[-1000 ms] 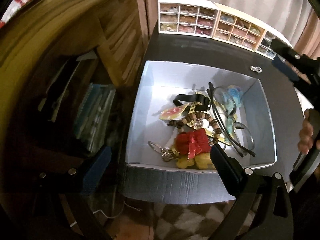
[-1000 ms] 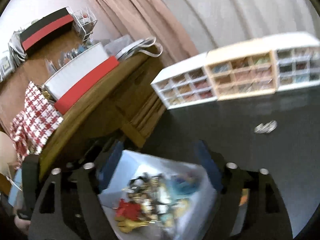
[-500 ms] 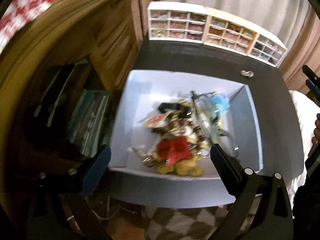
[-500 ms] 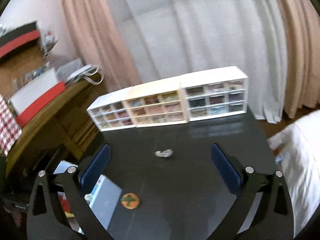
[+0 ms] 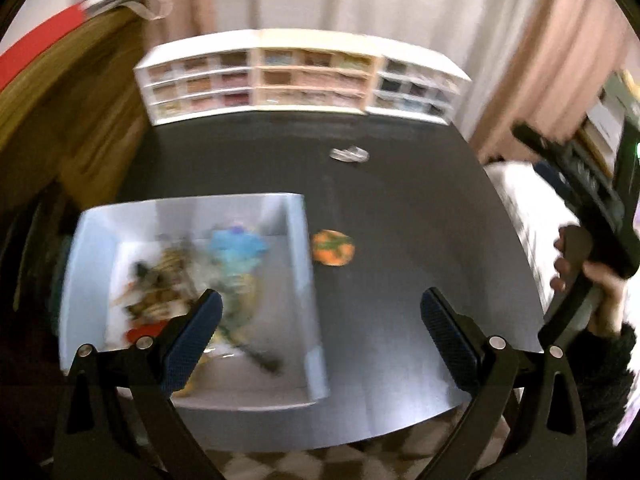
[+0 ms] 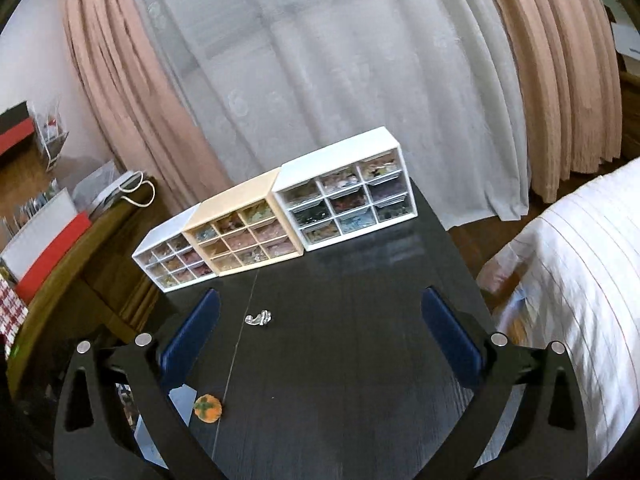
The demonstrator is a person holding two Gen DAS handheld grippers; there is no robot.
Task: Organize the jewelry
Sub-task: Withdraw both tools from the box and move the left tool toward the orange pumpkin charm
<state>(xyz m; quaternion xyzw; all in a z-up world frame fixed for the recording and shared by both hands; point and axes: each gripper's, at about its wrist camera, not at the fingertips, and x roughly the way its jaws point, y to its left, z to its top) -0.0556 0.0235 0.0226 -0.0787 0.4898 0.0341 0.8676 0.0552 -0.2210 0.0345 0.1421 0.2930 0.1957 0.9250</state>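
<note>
Because my left wrist view is smeared with motion, I can make out the jewelry pile (image 5: 192,276) in the white box (image 5: 298,280) only as a tangle of blue, gold and red shapes, and my left finger hides its near edge. From my right wrist view only a corner of that box shows, cut off behind my left-side finger. Just beside the box's right wall lies a round orange and green brooch-like piece (image 5: 333,247) with a fuzzy, felt-like look, flat on the glossy black table (image 6: 360,380). Farther from the box, toward the drawers, sits a small clear, shiny trinket (image 6: 259,318), too small for me to name. Beyond it, well apart from the box, three small drawer cabinets (image 6: 244,236) stand touching in a row against the back edge, two white and the middle one cream, their clear drawers filled with blurry bits. My left gripper (image 5: 318,318) hangs over the box's right wall, jaws spread wide with nothing between them. My right gripper (image 6: 320,326) is likewise spread wide and empty above the table.
</note>
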